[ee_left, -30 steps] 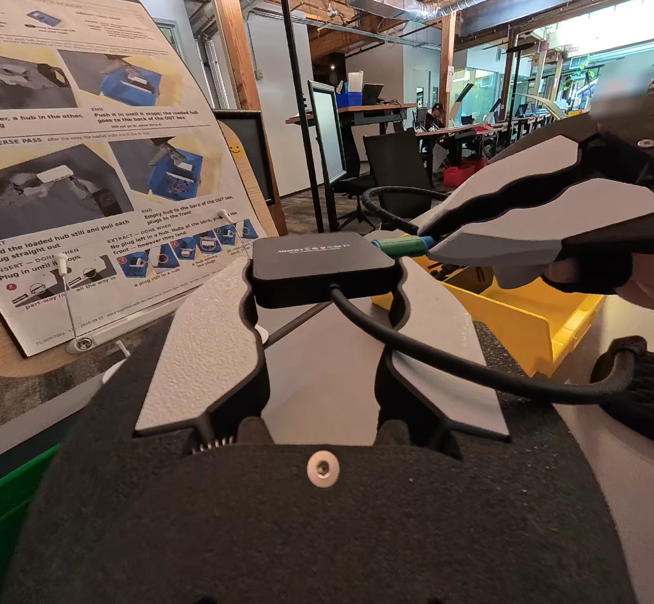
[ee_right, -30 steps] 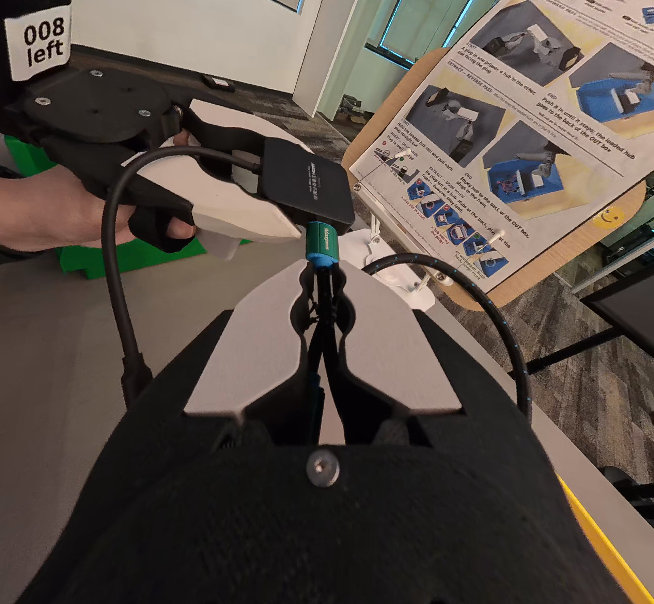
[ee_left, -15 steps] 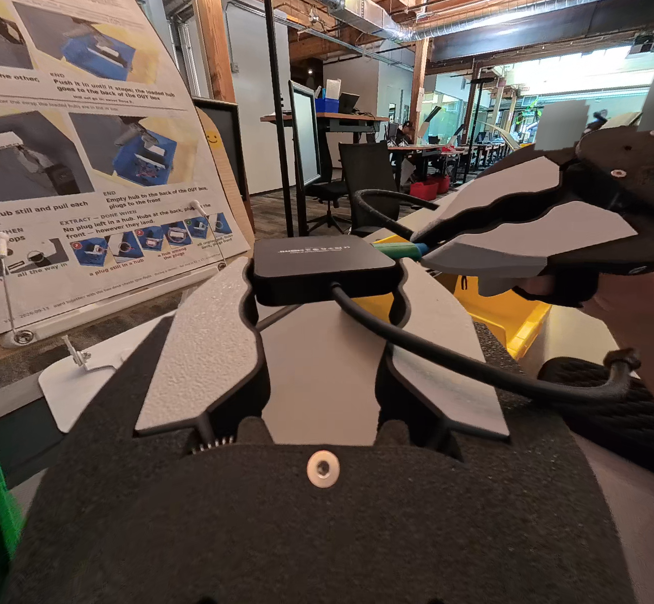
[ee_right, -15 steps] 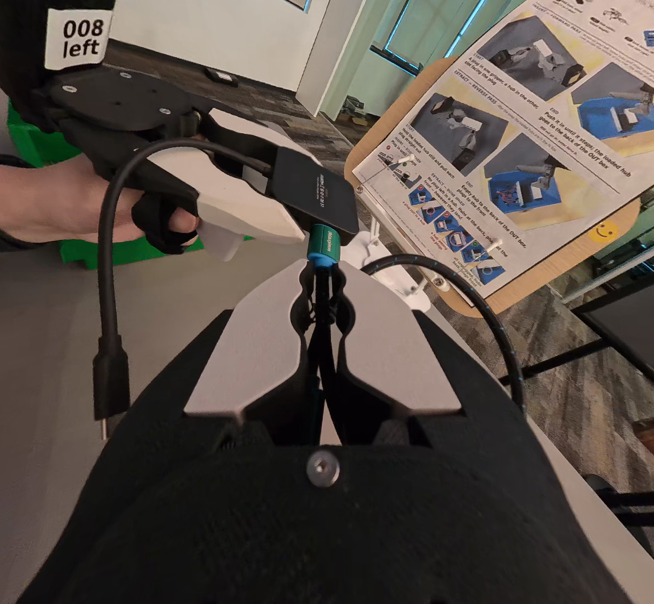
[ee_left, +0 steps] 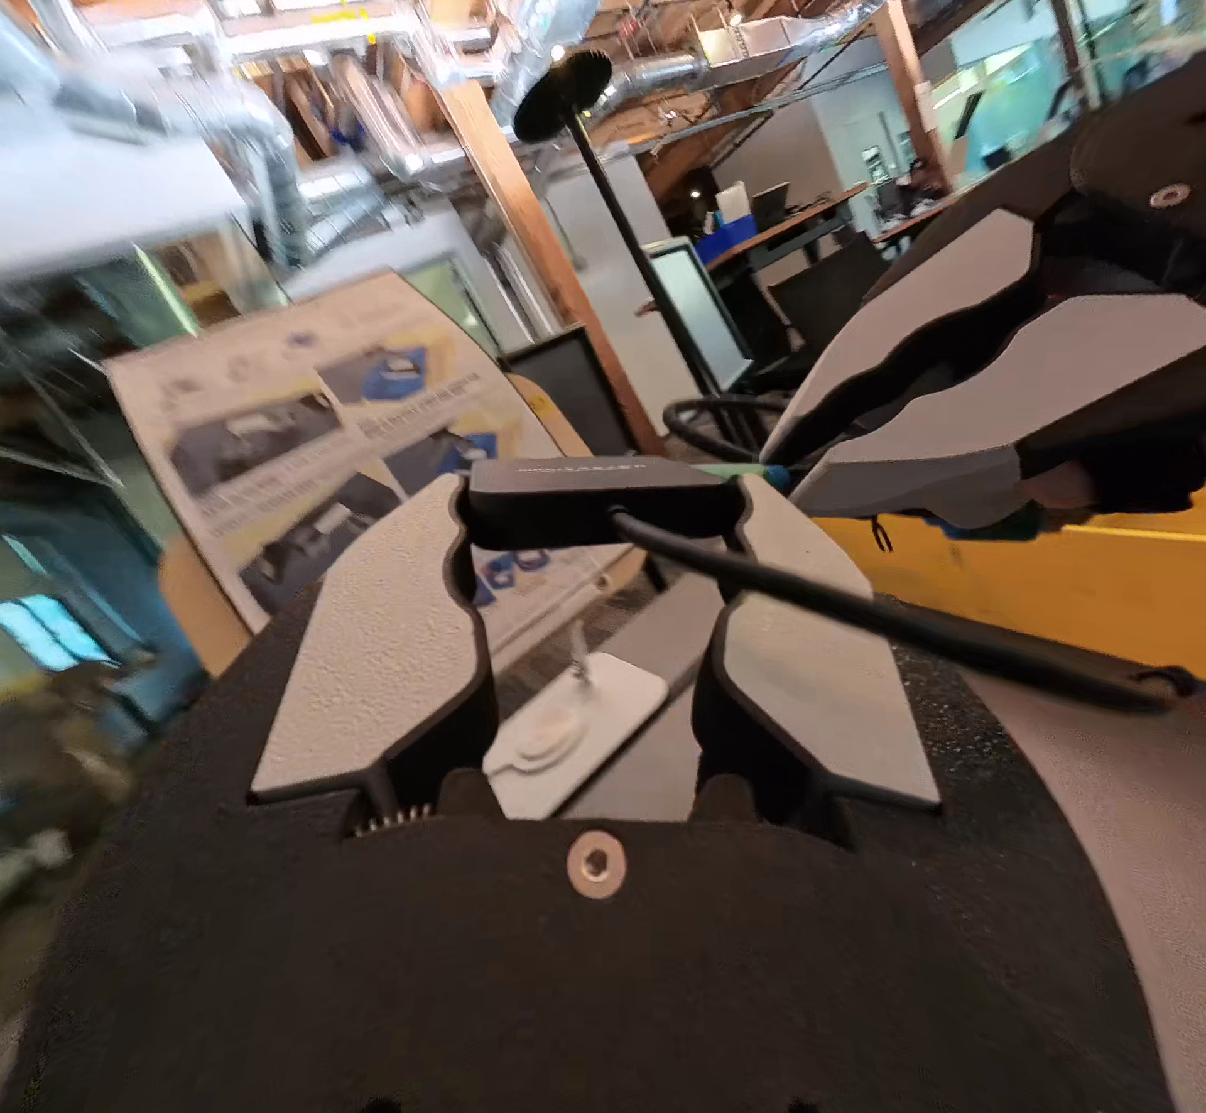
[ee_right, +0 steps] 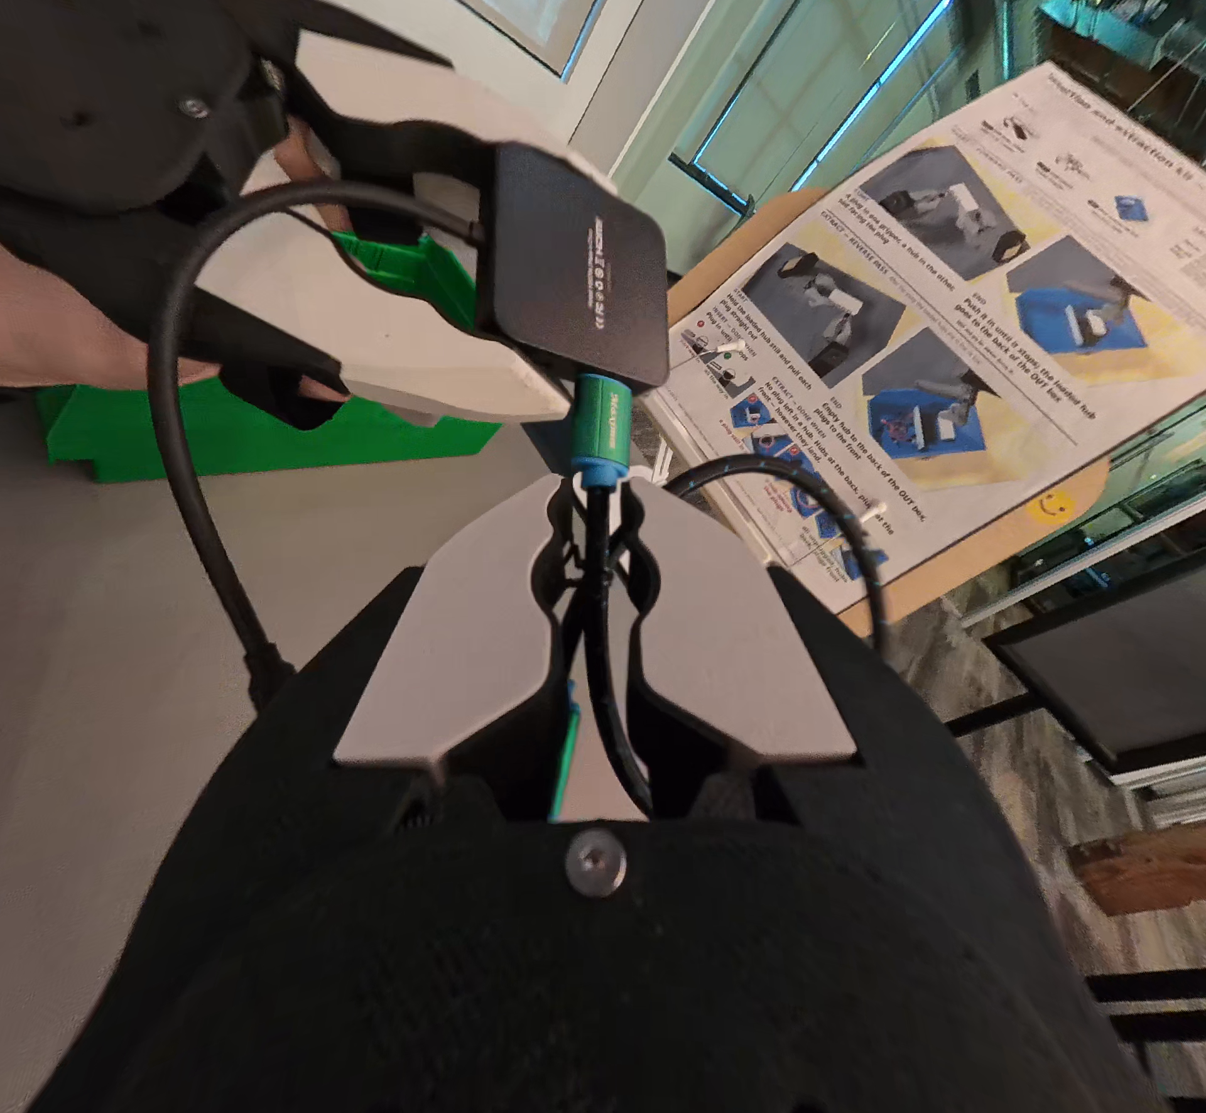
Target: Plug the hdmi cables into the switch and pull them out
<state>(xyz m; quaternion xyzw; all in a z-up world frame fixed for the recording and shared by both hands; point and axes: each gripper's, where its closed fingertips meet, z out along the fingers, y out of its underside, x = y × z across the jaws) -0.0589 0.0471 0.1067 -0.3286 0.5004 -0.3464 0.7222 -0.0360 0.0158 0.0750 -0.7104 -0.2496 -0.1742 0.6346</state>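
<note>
Black switch [ee_left: 597,497] sits clamped between the left tongs [ee_left: 603,494], raised above the bench [ee_right: 98,559], its own black lead [ee_left: 881,618] trailing right. Green HDMI plug [ee_right: 600,429] is seated in the switch's edge; the right tongs [ee_right: 597,481] are pinched together on the braided cable [ee_right: 603,592] just behind it. Since a second ago the pair has swung up and tilted: the instruction poster [ee_right: 946,331] sits lower and blurred in the left wrist view, the green bin [ee_right: 261,442] shows beneath the left tool, and the yellow bin [ee_left: 1011,579] lies nearer.

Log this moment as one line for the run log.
left gripper: shut on switch | right gripper: shut on cable behind green plug | plug seated in switch | both held above table
</note>
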